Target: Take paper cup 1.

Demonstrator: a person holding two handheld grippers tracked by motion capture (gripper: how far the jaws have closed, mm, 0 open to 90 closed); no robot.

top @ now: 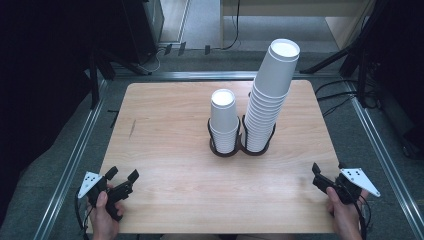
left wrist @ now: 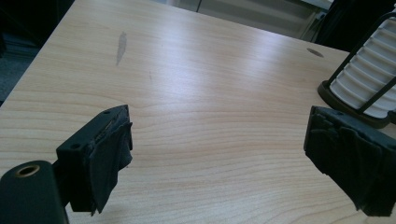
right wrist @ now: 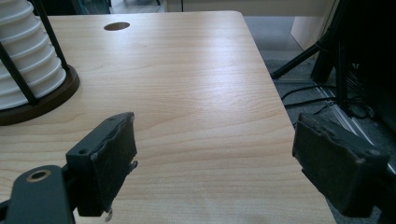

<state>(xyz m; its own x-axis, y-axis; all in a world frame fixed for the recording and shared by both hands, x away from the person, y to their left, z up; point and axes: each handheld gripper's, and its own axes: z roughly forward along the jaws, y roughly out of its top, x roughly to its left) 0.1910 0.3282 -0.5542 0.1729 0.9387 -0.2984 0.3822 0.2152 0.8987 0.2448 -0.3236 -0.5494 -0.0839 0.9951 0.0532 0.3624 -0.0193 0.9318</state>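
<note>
we see the left gripper (top: 120,178) at the near left corner of the bench (top: 165,165) and the right gripper (top: 320,176) at the near right corner, both with fingers spread wide and holding nothing, we judge in a waiting position well apart from the cups. the short stack of cups (top: 223,122) and the tall stack of cups (top: 269,97) stand in a dark double holder (top: 241,146) near the middle of the bench, which probably keeps them upright. in the gripper views the stacks are cut off at the frame edge, and we cannot count the cups.

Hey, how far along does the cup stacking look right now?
Looks done: two stacks of white paper cups sit in the black holder, a short stack and a tall stack. In hand: nothing; the left claw and right claw rest open near the table's front corners. What is left is unclear, as no cup has been lifted.
</note>
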